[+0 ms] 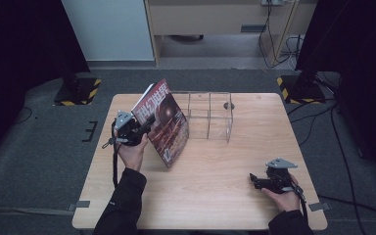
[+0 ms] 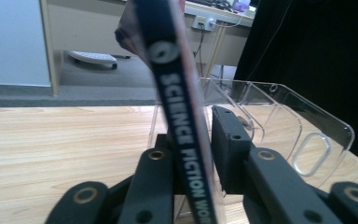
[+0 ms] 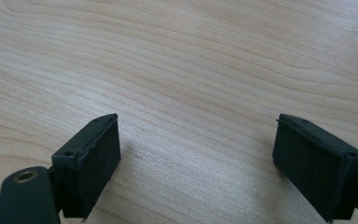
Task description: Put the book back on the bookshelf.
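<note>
Left gripper [image 1: 144, 128] clamped on the tilted magazine [image 1: 164, 122] by its spine, right gripper [image 1: 255, 180] gaping idle: liable to snag the clear organizer [image 1: 209, 115] wall and slip free

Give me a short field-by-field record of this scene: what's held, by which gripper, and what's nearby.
held item: magazine, spine reads SCIENCE FICTION
holder: left gripper, jaws closed on the magazine's spine
magazine pose: tilted, lower corner at the table
nearby: clear divided organizer, just behind the magazine
right gripper: jaws wide open, nothing between them, over bare wood near the right front
</note>
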The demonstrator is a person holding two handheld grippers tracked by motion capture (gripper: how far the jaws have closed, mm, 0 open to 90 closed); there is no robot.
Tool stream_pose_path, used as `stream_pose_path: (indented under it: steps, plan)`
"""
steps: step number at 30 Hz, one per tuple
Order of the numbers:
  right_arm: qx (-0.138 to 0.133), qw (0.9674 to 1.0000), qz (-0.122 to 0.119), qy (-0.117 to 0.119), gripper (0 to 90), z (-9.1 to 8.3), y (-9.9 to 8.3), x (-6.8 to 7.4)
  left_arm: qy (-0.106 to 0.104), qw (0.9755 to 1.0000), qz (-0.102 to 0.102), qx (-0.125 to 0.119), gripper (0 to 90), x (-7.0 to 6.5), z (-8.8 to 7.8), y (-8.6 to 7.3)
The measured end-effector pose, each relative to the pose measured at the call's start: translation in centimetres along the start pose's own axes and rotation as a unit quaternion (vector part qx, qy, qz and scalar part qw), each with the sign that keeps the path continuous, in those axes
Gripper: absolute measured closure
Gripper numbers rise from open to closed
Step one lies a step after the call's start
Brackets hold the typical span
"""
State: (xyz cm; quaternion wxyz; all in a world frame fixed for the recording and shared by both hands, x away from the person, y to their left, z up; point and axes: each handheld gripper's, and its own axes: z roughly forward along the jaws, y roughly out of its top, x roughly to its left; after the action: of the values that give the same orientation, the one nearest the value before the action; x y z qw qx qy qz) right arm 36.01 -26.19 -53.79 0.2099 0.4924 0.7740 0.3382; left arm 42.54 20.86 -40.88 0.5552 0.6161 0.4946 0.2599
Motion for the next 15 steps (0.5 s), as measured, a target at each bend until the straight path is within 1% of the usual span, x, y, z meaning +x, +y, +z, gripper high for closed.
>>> stream_pose_path:
  steps: [1, 4, 6, 7, 10, 12, 15]
  plan:
    - [0.0, 1.0, 0.0, 0.0, 15.0, 0.0, 0.0, 0.0, -0.005, 1.0, -0.005, 0.0, 78.6, 0.0, 0.0, 0.1]
    - [0.0, 1.0, 0.0, 0.0, 15.0, 0.0, 0.0, 0.0, -0.007, 0.9999, -0.01, -0.002, 81.7, -0.1, 0.0, 0.4]
    - [0.0, 1.0, 0.0, 0.0, 15.0, 0.0, 0.0, 0.0, -0.01, 0.9997, -0.017, -0.01, 83.0, -0.2, -0.1, 0.7]
    - [-0.001, 1.0, -0.001, 0.0, 14.9, 0.0, 0.0, 0.0, -0.001, 0.9999, -0.009, -0.015, 83.4, -0.5, -0.1, 1.0]
    - [-0.001, 1.0, -0.001, 0.0, 14.9, 0.0, 0.0, 0.0, 0.005, 0.9998, 0.004, -0.018, 83.5, -1.0, 0.2, 1.5]
    - [0.0, 1.0, 0.001, 0.0, 15.0, 0.0, 0.0, 0.0, 0.005, 0.9998, 0.004, -0.021, 83.6, -1.2, 0.3, 1.6]
    - [0.0, 1.0, 0.0, 0.0, 15.0, 0.0, 0.0, 0.0, 0.01, 0.9994, 0.006, -0.032, 83.6, -1.6, 1.1, 1.9]
